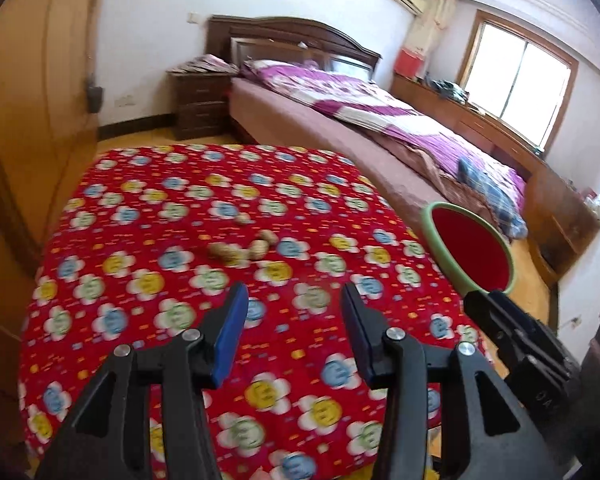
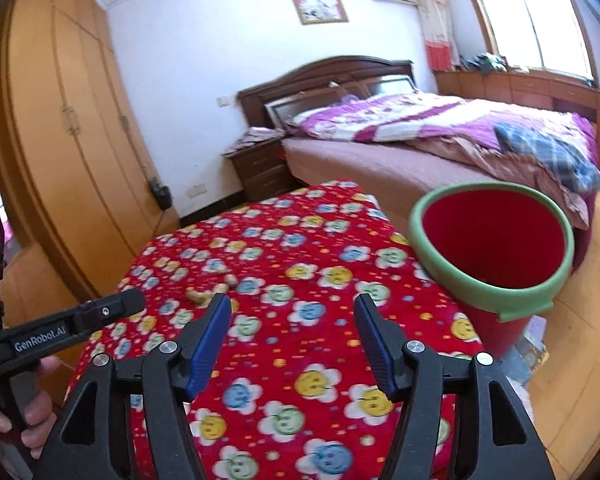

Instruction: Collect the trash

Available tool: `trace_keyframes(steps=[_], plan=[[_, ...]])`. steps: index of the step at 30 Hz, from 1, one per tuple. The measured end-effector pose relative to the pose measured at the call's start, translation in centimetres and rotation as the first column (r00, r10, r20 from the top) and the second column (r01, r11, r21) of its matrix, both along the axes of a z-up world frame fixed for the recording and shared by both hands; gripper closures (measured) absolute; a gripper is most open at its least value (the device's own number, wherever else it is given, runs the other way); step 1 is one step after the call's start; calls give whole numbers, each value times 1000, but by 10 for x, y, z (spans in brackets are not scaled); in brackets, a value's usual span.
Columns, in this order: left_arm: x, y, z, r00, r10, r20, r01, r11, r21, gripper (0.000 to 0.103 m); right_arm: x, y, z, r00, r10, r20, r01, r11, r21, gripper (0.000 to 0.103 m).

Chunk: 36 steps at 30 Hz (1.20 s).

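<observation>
Several peanut shells lie near the middle of a table covered with a red flowered cloth; they also show in the right wrist view. A red bin with a green rim stands at the table's right side, large in the right wrist view. My left gripper is open and empty, above the cloth short of the shells. My right gripper is open and empty, over the cloth left of the bin. The bin looks empty inside.
A bed with a purple quilt runs behind the table. A dark nightstand stands by the headboard. Wooden wardrobes line the left wall. A low wooden cabinet runs under the window.
</observation>
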State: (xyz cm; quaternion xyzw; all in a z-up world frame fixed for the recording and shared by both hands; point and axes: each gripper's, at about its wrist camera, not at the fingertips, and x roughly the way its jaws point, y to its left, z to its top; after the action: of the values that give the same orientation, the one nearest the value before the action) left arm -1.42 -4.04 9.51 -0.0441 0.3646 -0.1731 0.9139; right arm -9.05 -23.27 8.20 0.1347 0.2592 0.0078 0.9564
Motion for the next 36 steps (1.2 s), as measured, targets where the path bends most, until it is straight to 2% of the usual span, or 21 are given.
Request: trace_keyframes(steps=[1, 7, 15, 25, 36], plan=[[-4, 5, -1, 1000, 15, 7, -15, 1000, 6, 54, -1, 5, 0, 1000, 7, 11, -7, 1000, -6, 25], [-20, 28, -14, 994, 101, 40, -103, 994, 39, 54, -5, 24, 0, 998, 45, 36, -44, 999, -18, 25], [-34, 44, -31, 983, 174, 52, -175, 984, 31, 54, -23, 36, -8, 993, 45, 109, -32, 992, -124, 25], [-41, 49, -37, 962, 240, 129, -248, 967, 56, 54, -35, 30, -21, 992, 28, 125, -18, 997, -79, 24], [-44, 45, -37, 959, 238, 152, -251, 965, 73, 54, -35, 27, -26, 994, 17, 108, -10, 998, -64, 24]])
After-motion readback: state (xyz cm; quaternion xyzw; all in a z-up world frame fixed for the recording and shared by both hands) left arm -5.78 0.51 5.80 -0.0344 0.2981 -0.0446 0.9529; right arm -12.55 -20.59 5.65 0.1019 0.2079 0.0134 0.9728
